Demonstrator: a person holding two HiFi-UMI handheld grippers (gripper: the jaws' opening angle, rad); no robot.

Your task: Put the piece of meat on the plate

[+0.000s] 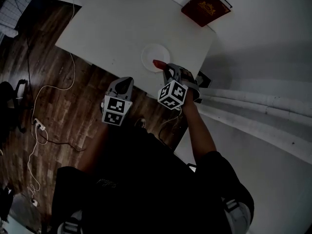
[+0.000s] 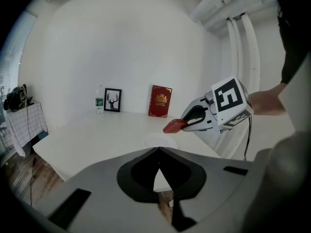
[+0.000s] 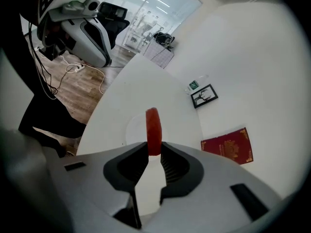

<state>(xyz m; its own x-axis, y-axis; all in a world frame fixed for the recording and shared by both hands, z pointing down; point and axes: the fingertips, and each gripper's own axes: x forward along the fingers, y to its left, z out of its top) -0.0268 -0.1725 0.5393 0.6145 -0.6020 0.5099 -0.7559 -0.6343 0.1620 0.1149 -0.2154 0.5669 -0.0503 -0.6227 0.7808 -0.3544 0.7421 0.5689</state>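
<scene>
1. White table [image 1: 117,28]: carries the plate near its front edge and a red book [image 1: 205,6] at the far corner. Nothing else sits near the plate.
2. Right gripper [image 3: 154,152]: jaws pinch the piece of meat on its two flat sides. It points down at the plate from the table's front edge.
3. Left gripper [image 2: 158,152]: jaws pressed together with nothing between them. It is off the table's front edge, over the floor, and plays no part in the hold.
4. Plate [image 1: 152,55]: white and bare. No meat lies on it yet.
5. Piece of meat [image 3: 153,130]: a red slice standing on edge, sticking out past the jaw tips. It hangs above the plate's near rim, clear of it.
6. Progress, as judged: pick-up and carry are done and placement is not. What is left is to lower the slice over the plate's middle, spread the right jaws and back away.
</scene>
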